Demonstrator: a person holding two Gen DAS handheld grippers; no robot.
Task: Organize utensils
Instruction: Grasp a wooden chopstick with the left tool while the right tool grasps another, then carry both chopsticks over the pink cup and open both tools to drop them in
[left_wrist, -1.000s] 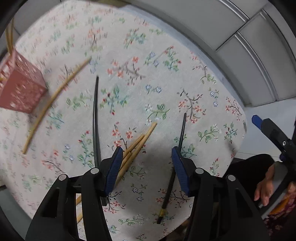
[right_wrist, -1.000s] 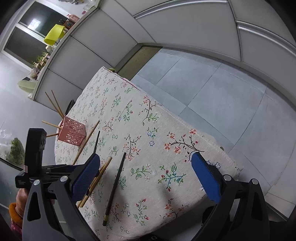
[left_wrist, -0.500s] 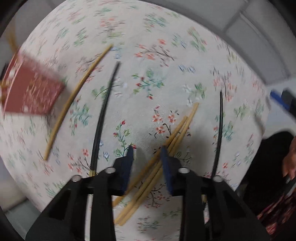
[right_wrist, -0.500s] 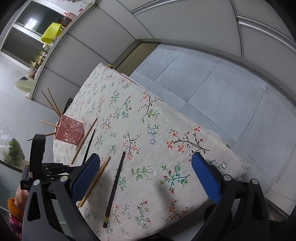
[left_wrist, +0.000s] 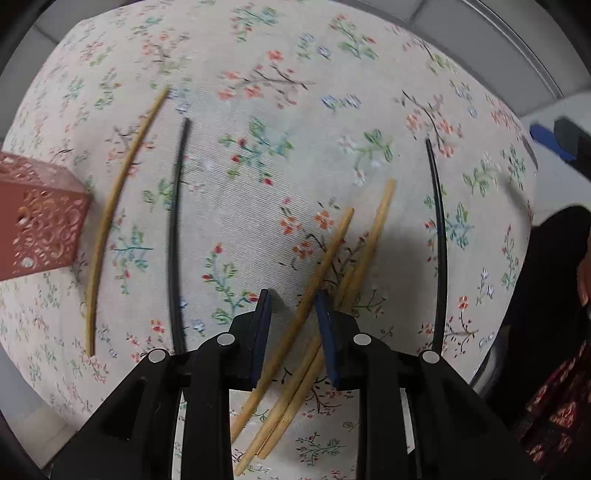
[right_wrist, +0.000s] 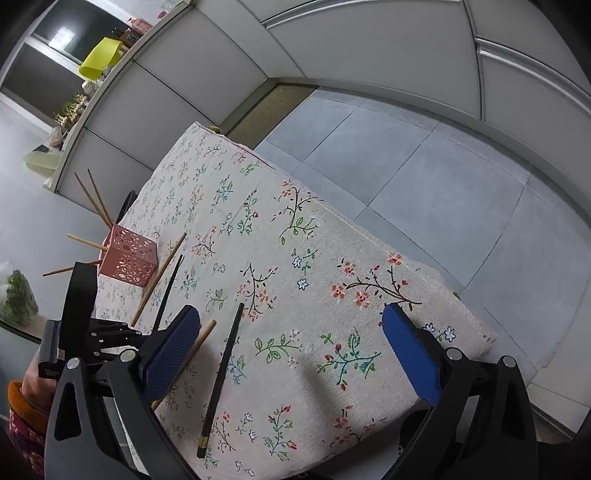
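Observation:
Several wooden chopsticks (left_wrist: 328, 266) lie bunched on the floral tablecloth (left_wrist: 295, 110). My left gripper (left_wrist: 291, 314) is low over them, jaws narrowed around one wooden chopstick with small gaps on both sides. Another wooden chopstick (left_wrist: 110, 206) and a black one (left_wrist: 175, 221) lie to the left, a second black one (left_wrist: 437, 240) to the right. The pink perforated holder (left_wrist: 37, 218) stands at far left and holds several chopsticks in the right wrist view (right_wrist: 127, 260). My right gripper (right_wrist: 291, 350) is wide open and empty above the table's near corner.
The table's edges drop to a grey tiled floor (right_wrist: 424, 155). The left gripper's body and the person's hand (right_wrist: 37, 380) show at the right wrist view's lower left. A black chopstick (right_wrist: 221, 369) lies between the right gripper's fingers in that view.
My left gripper has dropped closer to the table and its jaws have narrowed from wide open to close around a wooden chopstick. The right gripper has stayed almost still.

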